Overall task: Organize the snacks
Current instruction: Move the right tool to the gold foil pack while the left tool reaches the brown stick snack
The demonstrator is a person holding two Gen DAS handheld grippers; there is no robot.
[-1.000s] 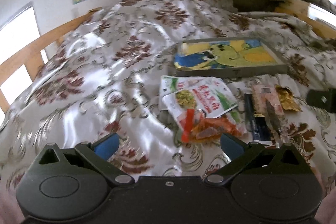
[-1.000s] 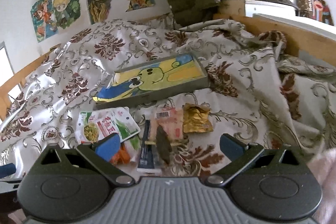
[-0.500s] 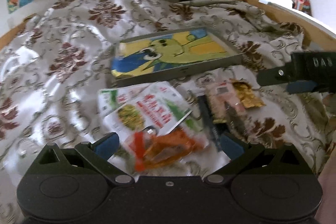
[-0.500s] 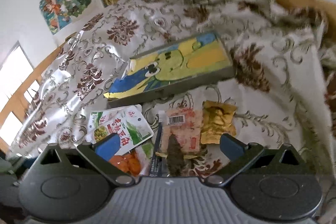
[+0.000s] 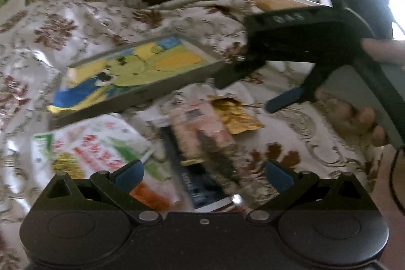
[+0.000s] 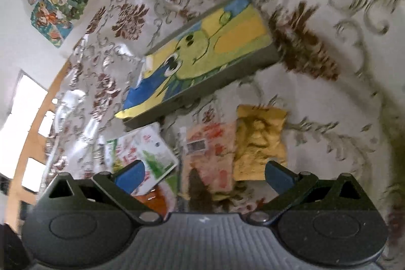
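Snack packets — white-green pouch (image 6: 141,153), pink packet (image 6: 210,151), crinkled gold foil packet (image 6: 258,141) — lie clustered on the floral satin bedspread (image 6: 329,67), just in front of the shallow grey cartoon-lined tray (image 6: 202,52). Left gripper (image 5: 202,171) and right gripper (image 6: 202,171) both spread wide, empty, above the pile.

Daylight, bright overall; window (image 6: 27,103) blown out at left of right wrist view; second blown-out patch top right of left wrist view; glare on satin bedspread (image 5: 30,62); motion blur throughout, esp. snack packets (image 5: 101,148); strong fisheye curvature, dark vignette at corners.
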